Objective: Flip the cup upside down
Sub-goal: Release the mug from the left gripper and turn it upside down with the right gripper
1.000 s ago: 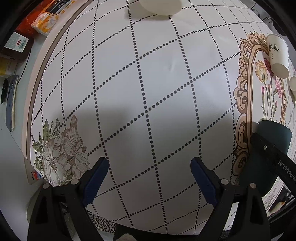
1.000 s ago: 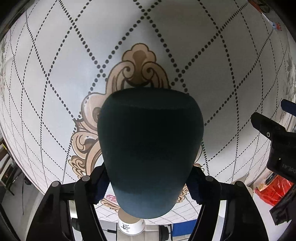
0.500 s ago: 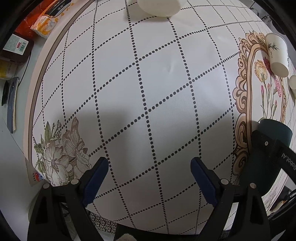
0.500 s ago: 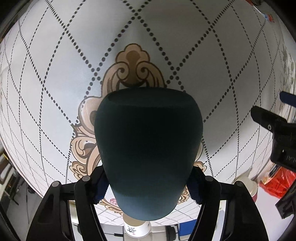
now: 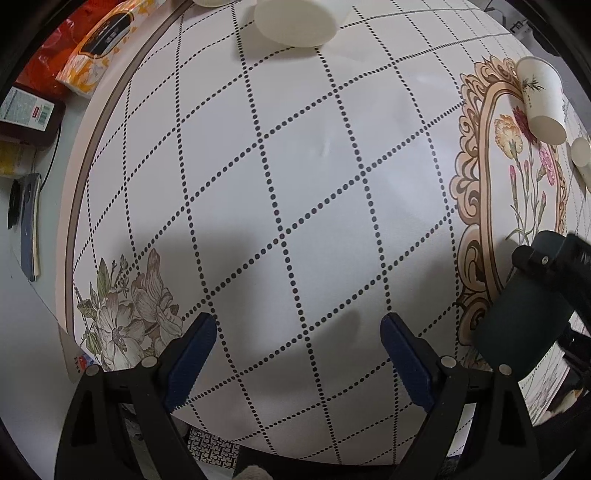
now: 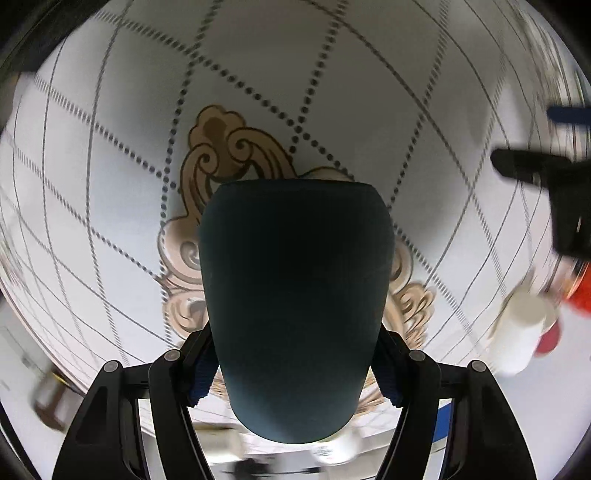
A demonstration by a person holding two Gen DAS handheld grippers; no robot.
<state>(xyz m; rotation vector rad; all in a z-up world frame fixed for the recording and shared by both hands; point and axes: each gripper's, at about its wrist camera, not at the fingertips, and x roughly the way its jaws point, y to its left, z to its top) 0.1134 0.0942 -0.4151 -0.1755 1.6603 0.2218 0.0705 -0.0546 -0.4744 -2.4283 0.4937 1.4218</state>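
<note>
A dark teal cup (image 6: 295, 302) fills the middle of the right wrist view, held between my right gripper's (image 6: 295, 369) blue pads, above the patterned tablecloth (image 6: 110, 129). The cup's far end points away from the camera; its mouth is hidden. The same cup (image 5: 521, 325) shows at the right edge of the left wrist view, tilted, with the right gripper's black body across it. My left gripper (image 5: 297, 350) is open and empty above the dotted tablecloth (image 5: 295, 184).
A white paper cup (image 5: 541, 99) lies on its side at the far right, a second one (image 5: 581, 157) beside it. A white round lid or bowl (image 5: 295, 22) sits at the far edge. Tissue packs (image 5: 92, 44) and a phone (image 5: 27, 225) lie left of the cloth.
The right gripper has moved and turned with the dark cup; the view is blurred and the cloth pattern has shifted. The left gripper has drifted back slightly and stays open.
</note>
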